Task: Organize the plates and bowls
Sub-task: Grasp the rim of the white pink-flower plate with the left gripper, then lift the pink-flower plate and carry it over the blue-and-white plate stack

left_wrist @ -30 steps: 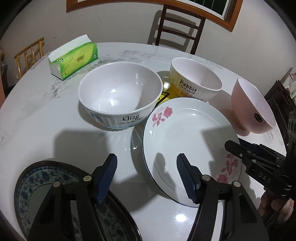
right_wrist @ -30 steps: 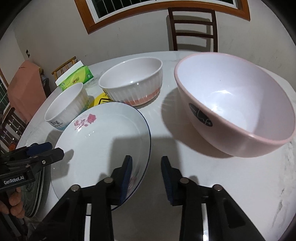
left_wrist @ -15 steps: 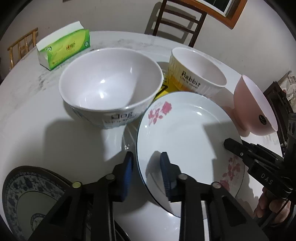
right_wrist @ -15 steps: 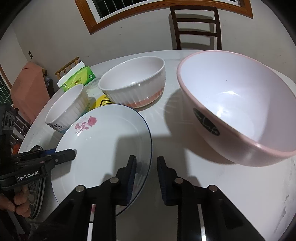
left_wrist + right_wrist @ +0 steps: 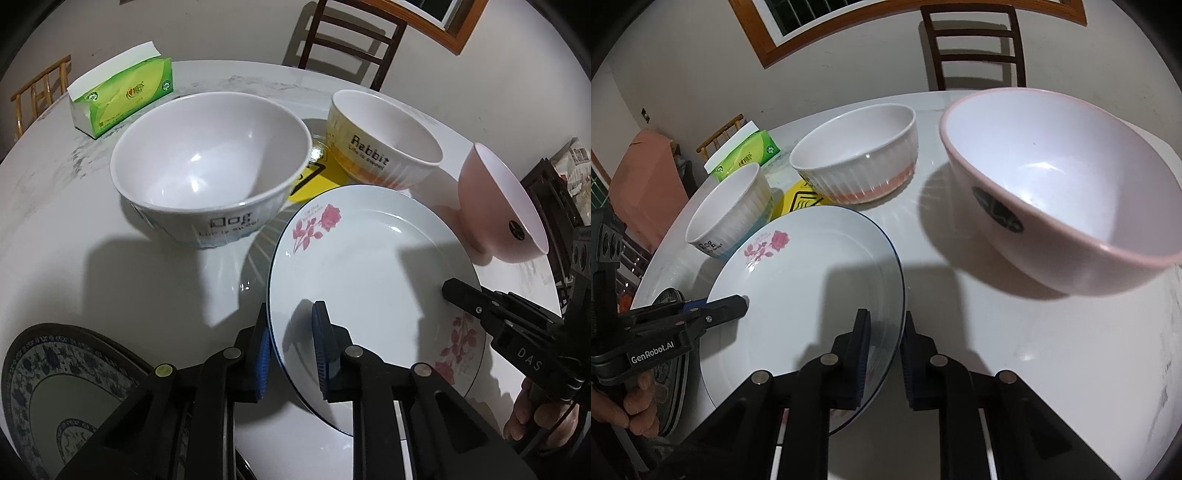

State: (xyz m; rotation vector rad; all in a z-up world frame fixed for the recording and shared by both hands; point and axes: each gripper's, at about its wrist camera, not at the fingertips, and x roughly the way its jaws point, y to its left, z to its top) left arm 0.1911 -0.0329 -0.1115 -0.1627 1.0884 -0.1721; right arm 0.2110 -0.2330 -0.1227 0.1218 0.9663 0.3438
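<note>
A white plate with pink flowers (image 5: 369,277) (image 5: 812,288) lies on the round white table (image 5: 55,221). My left gripper (image 5: 291,350) straddles the plate's left rim. Its jaws are closing, one blue pad under the rim and one on top. My right gripper (image 5: 884,354) is closing the same way on the opposite rim. Each gripper's tip also shows in the other wrist view, resting on the plate. Beyond the plate stand a white "Dog" bowl (image 5: 207,166), a yellow-banded "Rabbit" bowl (image 5: 384,136) and a pink bowl (image 5: 1052,184).
A dark plate with a blue pattern (image 5: 55,398) lies at the table's near left edge. A green tissue box (image 5: 125,92) stands at the far left, and a yellow mat (image 5: 314,177) lies between the bowls. A wooden chair (image 5: 975,44) stands behind the table.
Both grippers have narrowed from clearly open to nearly shut around the flowered plate's rim. The left gripper shifted right, from the gap beside the plate onto its left edge.
</note>
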